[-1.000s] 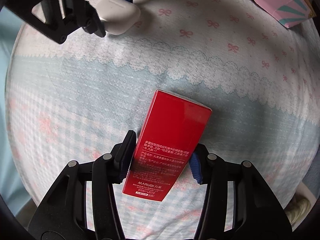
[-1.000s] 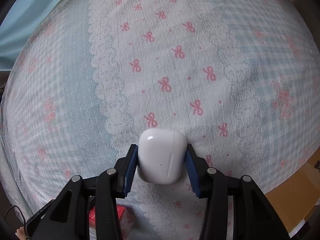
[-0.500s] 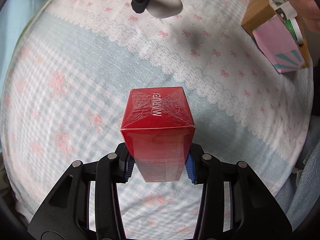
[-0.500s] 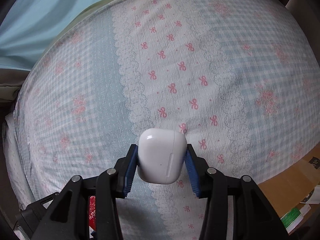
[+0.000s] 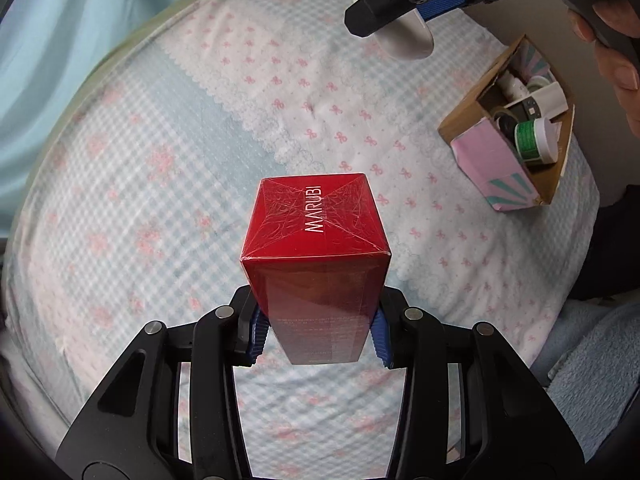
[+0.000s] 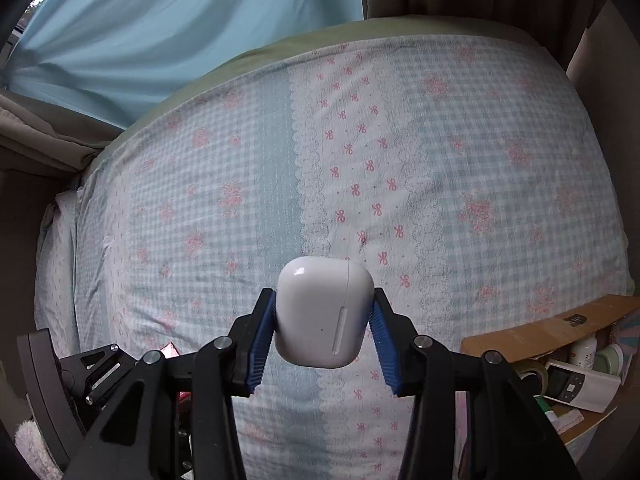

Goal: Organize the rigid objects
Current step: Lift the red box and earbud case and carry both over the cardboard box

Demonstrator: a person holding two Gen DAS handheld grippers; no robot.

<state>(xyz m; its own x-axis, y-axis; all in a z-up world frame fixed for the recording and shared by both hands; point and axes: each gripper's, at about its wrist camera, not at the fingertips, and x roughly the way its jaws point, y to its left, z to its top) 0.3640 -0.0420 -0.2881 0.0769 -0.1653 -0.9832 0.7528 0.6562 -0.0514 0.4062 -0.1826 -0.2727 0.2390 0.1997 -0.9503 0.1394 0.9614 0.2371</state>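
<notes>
In your left wrist view, your left gripper (image 5: pixel 318 334) has its jaws clamped on the lower sides of a red box (image 5: pixel 318 256) marked MARUBI, and the box is held up off the bed (image 5: pixel 160 160) with its square end facing the camera. The bed wears a blue-checked cover with a white band of pink bows. Beyond the red box and to its right, a cardboard box (image 5: pixel 472 106) lies on the bed, and inside it you can see a pink carton (image 5: pixel 486 164), a green-labelled jar (image 5: pixel 536 140) and other small items too tangled to name. Above the red box, at the top edge, your right gripper (image 5: pixel 404 4) reaches in with a white earbud case (image 5: pixel 408 38) between its jaws, raised above the bed. In your right wrist view, your right gripper (image 6: pixel 325 330) has its blue pads (image 6: pixel 262 328) pressed against both sides of the white earbud case (image 6: pixel 324 316), which hangs clear of the bed (image 6: pixel 200 200). To the right of the case and lower, the cardboard box (image 6: pixel 532 330) sits at the bed's edge with a white device (image 6: pixel 576 386) and a roll of tape (image 6: pixel 530 370) inside. To the left of the case, part of your left gripper (image 6: pixel 100 372) shows, its jaws hidden from this camera. A light blue curtain (image 6: pixel 160 20) hangs beyond the bed.
</notes>
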